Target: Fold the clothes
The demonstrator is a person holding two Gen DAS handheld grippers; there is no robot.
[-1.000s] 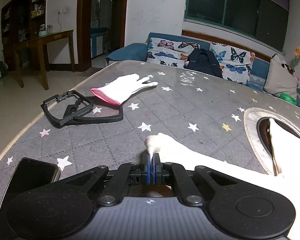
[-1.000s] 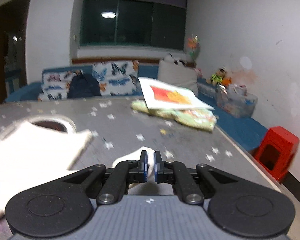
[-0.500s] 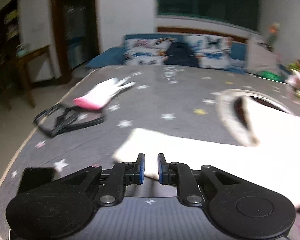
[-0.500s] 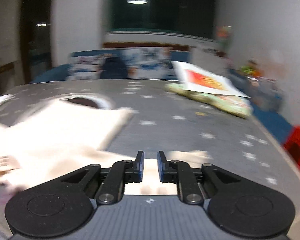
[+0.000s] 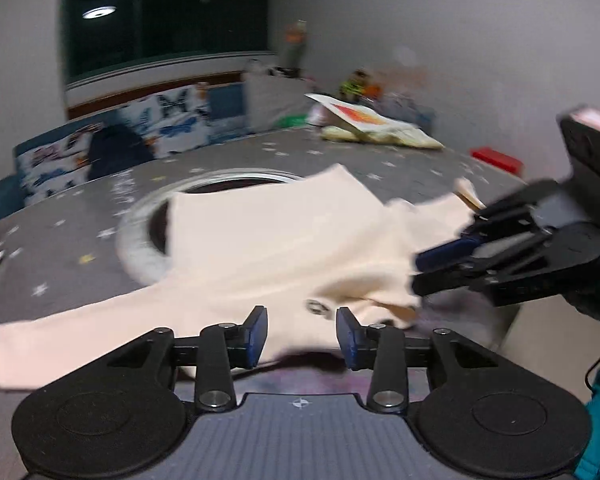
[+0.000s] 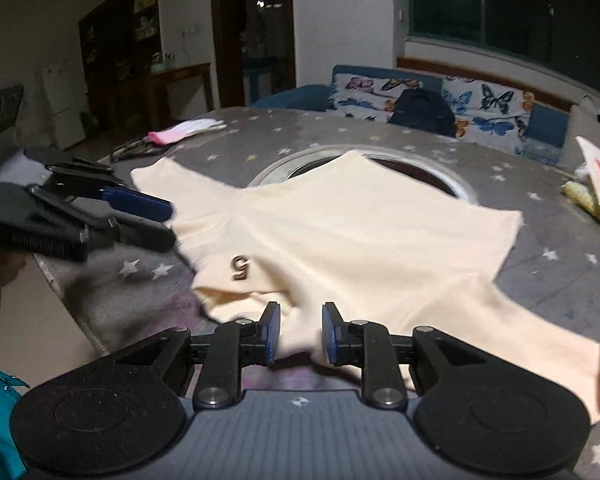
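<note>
A cream shirt (image 6: 352,232) lies spread on the grey star-printed table (image 6: 324,136), its far edge overlapping a round hole (image 6: 412,166) in the tabletop. One sleeve runs toward 10 o'clock in the right wrist view, the other toward 4 o'clock, and a small dark figure like a 5 (image 6: 240,267) sits on the near fabric at about 8 o'clock from the shirt's middle.

The left gripper (image 5: 302,334) has just been opening; its jaws stand apart with the shirt's near edge seen between the blue pads, which do not press on it. In the right wrist view the same tool enters from 9 o'clock, its tips just beside the shirt's sleeve.

The right gripper (image 6: 300,334) has also just been opening, its jaws a narrower gap apart, cloth showing between them but not pinched. In the left wrist view it enters from 3 o'clock, its tips over the shirt's edge.

A pink-cuffed white glove (image 6: 184,130) lies at 11 o'clock, well apart from the shirt. A folded pile of cloth (image 5: 376,130) rests at 1 o'clock near the table's far edge.
</note>
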